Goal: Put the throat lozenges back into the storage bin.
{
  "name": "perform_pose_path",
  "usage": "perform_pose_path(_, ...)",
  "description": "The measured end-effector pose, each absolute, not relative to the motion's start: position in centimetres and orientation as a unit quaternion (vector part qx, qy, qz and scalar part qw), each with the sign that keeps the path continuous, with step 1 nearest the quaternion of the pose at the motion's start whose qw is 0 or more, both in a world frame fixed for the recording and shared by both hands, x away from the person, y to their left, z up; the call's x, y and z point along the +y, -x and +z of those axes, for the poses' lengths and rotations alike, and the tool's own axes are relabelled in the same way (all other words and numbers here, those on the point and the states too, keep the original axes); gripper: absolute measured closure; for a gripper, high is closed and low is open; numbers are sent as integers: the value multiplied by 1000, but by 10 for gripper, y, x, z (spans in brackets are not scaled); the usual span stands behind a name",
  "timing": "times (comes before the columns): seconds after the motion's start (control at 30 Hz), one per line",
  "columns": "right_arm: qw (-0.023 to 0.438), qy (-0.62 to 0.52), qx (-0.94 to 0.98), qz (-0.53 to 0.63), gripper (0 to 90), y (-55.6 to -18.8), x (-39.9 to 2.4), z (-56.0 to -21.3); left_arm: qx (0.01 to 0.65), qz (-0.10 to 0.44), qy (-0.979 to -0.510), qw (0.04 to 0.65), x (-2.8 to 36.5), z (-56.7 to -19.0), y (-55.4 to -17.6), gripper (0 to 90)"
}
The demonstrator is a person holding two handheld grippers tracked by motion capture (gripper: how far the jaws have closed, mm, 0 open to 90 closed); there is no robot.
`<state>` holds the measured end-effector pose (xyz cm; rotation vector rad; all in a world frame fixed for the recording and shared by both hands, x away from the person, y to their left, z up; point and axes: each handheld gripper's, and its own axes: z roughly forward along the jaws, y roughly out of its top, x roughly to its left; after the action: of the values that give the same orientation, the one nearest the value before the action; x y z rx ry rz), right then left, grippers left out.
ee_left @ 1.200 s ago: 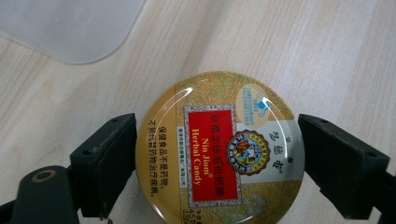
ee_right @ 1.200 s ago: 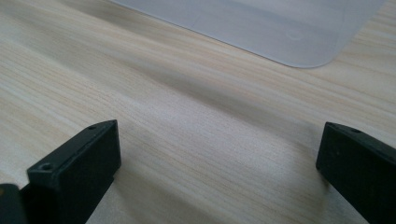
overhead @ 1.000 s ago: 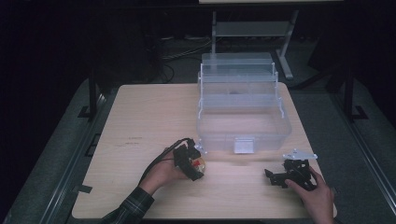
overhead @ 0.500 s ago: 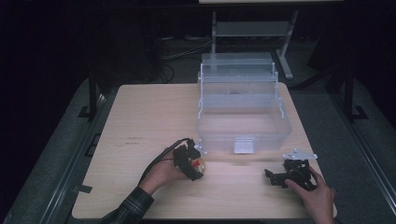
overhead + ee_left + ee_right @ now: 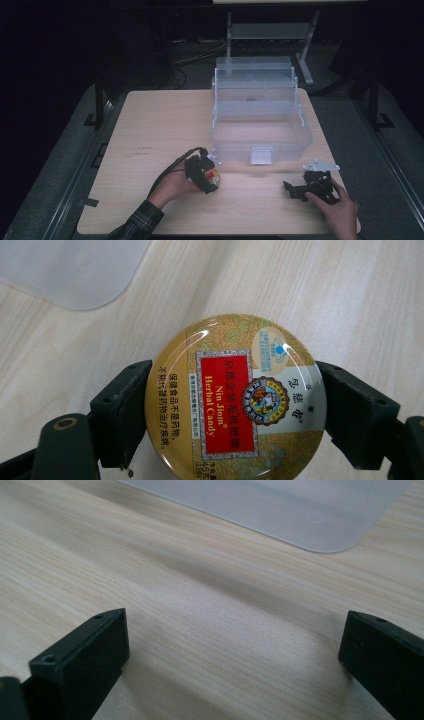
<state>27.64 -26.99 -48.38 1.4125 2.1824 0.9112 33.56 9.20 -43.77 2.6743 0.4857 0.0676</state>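
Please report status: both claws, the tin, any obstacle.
Left claw shut on candy tin. Right claw open, empty. Clear box ahead, path free.

In the left gripper view, the round gold candy tin with the red label runs off the bottom edge, so its lower rim and the last of its print are cut away. From the high view the tin is too small to read, half covered by the left gripper. The clear plastic tiered box beyond the tin is cropped at the top in the right gripper view.
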Motion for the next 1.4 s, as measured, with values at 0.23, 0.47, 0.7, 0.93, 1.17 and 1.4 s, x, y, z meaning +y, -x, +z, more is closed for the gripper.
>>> perform_pose_path(0.23,192,-503,777,325,0,-276,-270,-484,170,22,-961,217,90,-430,-333,198)
perform_pose_path(0.47,192,-503,777,325,0,-276,-270,-484,169,24,-960,223,90,-422,-334,198)
perform_pose_path(0.7,192,-503,778,325,0,-276,-270,-484,164,23,-960,224,89,-414,-335,198)
perform_pose_path(0.93,192,-503,777,325,0,-276,-270,-484,160,24,-961,226,87,-408,-336,198)
perform_pose_path(1.17,193,-503,778,325,0,-276,-270,-484,155,24,-961,227,84,-400,-337,198)
perform_pose_path(1.4,192,-503,778,325,0,-276,-270,-484,152,26,-962,226,81,-394,-337,198)
